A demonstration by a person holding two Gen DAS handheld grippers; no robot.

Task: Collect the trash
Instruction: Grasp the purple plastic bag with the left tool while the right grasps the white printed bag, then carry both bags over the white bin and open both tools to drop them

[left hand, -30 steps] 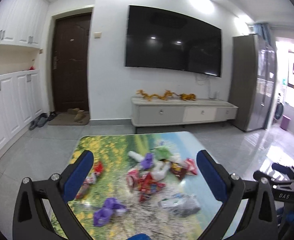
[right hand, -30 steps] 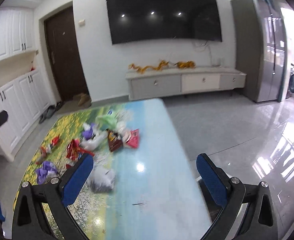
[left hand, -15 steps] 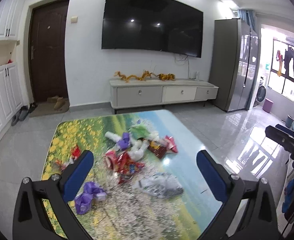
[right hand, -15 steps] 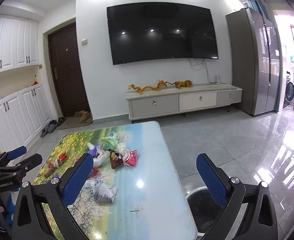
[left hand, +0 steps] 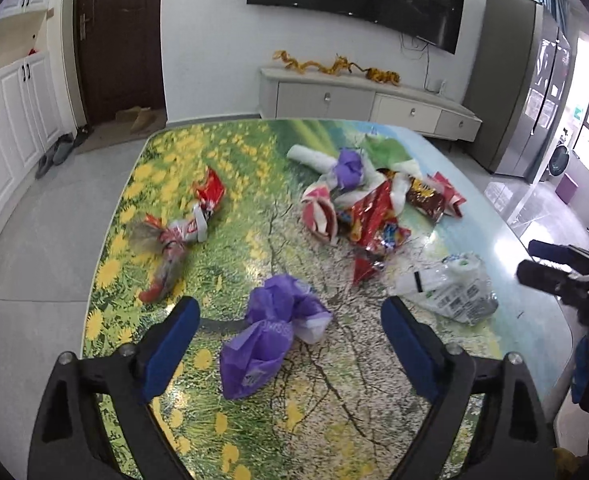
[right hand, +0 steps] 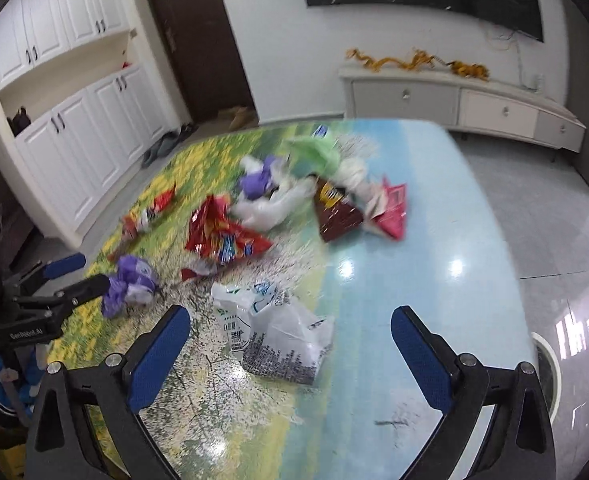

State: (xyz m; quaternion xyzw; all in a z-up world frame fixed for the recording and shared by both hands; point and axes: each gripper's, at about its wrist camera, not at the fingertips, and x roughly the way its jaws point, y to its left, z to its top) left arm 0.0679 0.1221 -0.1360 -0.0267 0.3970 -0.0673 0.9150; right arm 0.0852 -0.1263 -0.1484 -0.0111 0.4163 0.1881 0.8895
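Trash lies scattered on a table with a flower-meadow print. My left gripper is open, its jaws either side of a crumpled purple bag, just above it. My right gripper is open over a clear printed plastic bag, which also shows in the left wrist view. A heap of red, brown, white and green wrappers sits mid-table. Red-and-silver wrappers lie at the left. The left gripper shows in the right wrist view beside the purple bag.
A round bin stands on the floor beyond the table's right edge. White cabinets line the left wall, with a dark door, a TV console and a fridge behind. The right gripper's tips reach in from the right.
Both grippers have tilted down and moved in over the table. The left one now straddles the purple bag, the right one the clear plastic bag. Both stay open.
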